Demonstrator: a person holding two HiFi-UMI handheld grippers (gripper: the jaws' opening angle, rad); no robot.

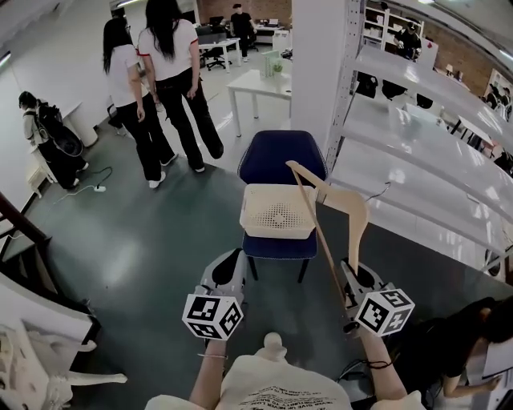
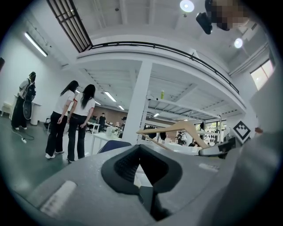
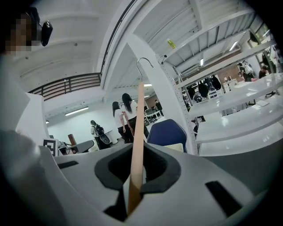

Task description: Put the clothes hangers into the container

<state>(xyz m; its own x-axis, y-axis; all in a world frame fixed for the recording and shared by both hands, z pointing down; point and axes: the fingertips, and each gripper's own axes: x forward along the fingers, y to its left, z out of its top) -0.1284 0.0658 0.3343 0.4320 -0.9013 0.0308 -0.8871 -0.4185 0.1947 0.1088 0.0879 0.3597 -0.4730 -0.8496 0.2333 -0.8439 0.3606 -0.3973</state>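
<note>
Right tongs (image 1: 349,272) are clenching the seemingly light, stiff wooden hanger (image 1: 353,210) by its bar; left tongs (image 1: 233,258) are hanging closed, empty.

Open-plan office: rows of white desks (image 1: 258,83), tall metal shelving (image 1: 405,80), brick back wall (image 1: 272,10).

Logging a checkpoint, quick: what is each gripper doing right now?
Left gripper: closed, nothing held.
Right gripper: closed on the wooden clothes hanger.
</note>
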